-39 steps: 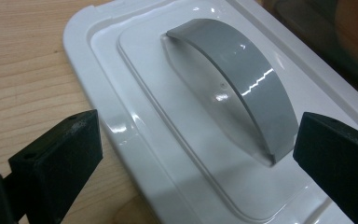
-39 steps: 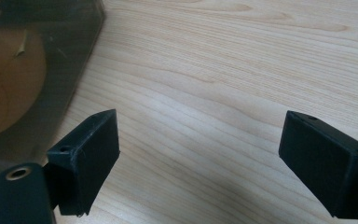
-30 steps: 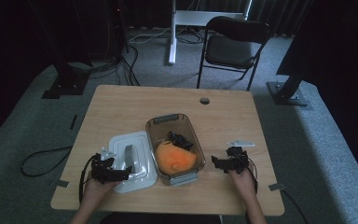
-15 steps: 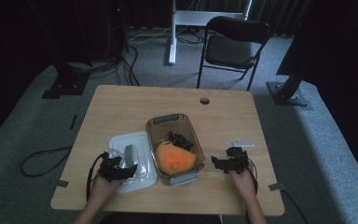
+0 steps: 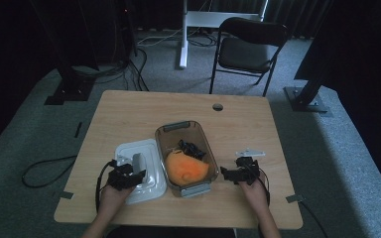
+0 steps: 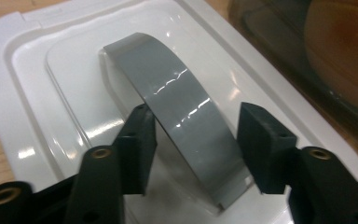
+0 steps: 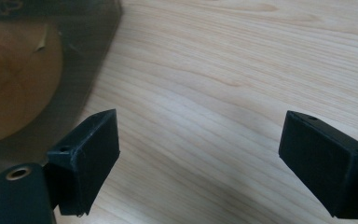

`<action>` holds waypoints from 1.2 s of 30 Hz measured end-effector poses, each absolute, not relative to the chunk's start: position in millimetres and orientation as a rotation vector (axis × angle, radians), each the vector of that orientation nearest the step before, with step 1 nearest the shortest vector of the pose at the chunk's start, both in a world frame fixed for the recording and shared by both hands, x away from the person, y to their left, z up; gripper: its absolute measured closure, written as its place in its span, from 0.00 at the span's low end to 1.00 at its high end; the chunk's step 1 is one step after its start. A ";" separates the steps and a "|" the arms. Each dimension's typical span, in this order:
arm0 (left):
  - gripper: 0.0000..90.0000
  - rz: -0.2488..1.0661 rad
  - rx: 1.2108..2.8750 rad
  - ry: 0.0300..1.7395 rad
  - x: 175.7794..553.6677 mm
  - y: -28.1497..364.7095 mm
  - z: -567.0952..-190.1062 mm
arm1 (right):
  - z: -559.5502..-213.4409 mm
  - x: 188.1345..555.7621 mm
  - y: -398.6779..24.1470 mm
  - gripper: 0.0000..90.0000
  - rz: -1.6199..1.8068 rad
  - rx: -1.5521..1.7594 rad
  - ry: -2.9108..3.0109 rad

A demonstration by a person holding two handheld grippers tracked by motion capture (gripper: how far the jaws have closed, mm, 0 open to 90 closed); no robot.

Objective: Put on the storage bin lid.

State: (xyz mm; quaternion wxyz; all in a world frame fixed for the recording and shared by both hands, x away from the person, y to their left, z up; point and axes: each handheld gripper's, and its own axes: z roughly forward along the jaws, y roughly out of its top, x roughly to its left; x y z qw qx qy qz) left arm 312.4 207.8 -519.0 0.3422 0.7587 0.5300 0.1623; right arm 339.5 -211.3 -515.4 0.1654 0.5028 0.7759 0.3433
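Note:
A white lid (image 5: 151, 184) (image 6: 51, 60) lies on the table left of a clear brown container (image 5: 178, 128). The lid bears an arched grey handle (image 5: 138, 160) (image 6: 182, 112). My left gripper (image 5: 133, 176) (image 6: 193, 128) straddles that handle; its jaws have just been closing. The left pad sits at the handle's edge and a thin gap shows at the right pad. Inside the container lie an orange round thing (image 5: 186, 168) (image 7: 9, 79) and a black tangle (image 5: 191, 148). My right gripper (image 5: 226, 174) (image 7: 198, 140) stands open over bare wood, right of the container.
A small white piece (image 5: 250, 152) lies on the table (image 5: 129, 114) just beyond the right gripper. A cable hole (image 5: 218, 106) sits near the far edge. A black chair (image 5: 248, 49) and stand bases are on the carpet behind.
The left gripper has crept right onto the lid, and its jaws now flank the grey handle. The right gripper has kept still.

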 end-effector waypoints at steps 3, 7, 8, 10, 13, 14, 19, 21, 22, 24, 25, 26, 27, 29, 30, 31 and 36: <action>0.59 0.419 1.949 1.396 312.8 213.3 -519.5 | -516.2 338.7 -208.5 0.13 0.976 1.424 2.220; 0.64 0.417 1.910 1.410 312.9 219.8 -519.6 | -515.0 337.7 -208.7 0.13 0.986 1.425 2.217; 0.66 0.421 1.904 1.408 312.9 221.3 -519.5 | -514.8 337.6 -208.8 0.13 0.989 1.423 2.217; 0.68 0.422 1.877 1.416 312.9 224.2 -519.2 | -514.6 337.3 -208.6 0.13 0.995 1.424 2.216; 0.72 0.429 1.853 1.415 313.0 228.1 -517.1 | -515.1 337.1 -208.1 0.13 1.002 1.426 2.222; 0.73 0.428 1.850 1.414 312.9 229.3 -516.0 | -515.5 337.0 -207.8 0.13 1.003 1.424 2.224; 0.75 0.462 1.812 1.413 310.9 235.9 -510.6 | -517.1 336.8 -205.7 0.13 1.006 1.423 2.241; 0.75 0.471 1.814 1.412 310.7 238.2 -509.6 | -517.0 336.8 -205.5 0.13 1.026 1.422 2.244; 0.75 0.469 1.813 1.412 310.4 239.2 -509.2 | -517.0 336.9 -205.1 0.13 1.032 1.422 2.247; 0.76 0.463 1.811 1.410 309.6 241.0 -507.8 | -516.6 336.7 -204.5 0.13 1.043 1.419 2.251; 0.76 0.464 1.808 1.405 309.1 241.6 -506.8 | -516.7 336.7 -204.4 0.13 1.053 1.420 2.253; 0.76 0.464 1.806 1.402 308.4 242.3 -505.2 | -517.0 336.9 -204.1 0.13 1.053 1.418 2.257; 0.76 0.468 1.800 1.402 307.7 242.7 -503.5 | -517.2 336.9 -203.8 0.13 1.054 1.419 2.259; 0.76 0.477 1.795 1.397 306.5 244.3 -499.2 | -517.9 337.1 -202.9 0.13 1.067 1.420 2.267; 0.76 0.479 1.788 1.393 306.0 245.5 -497.0 | -518.0 337.0 -202.3 0.13 1.069 1.415 2.271; 0.76 0.481 1.781 1.392 305.6 246.7 -494.5 | -518.0 336.8 -201.5 0.13 1.072 1.410 2.276; 0.76 0.500 1.744 1.379 301.5 251.4 -481.0 | -519.1 336.4 -196.4 0.12 1.106 1.383 2.313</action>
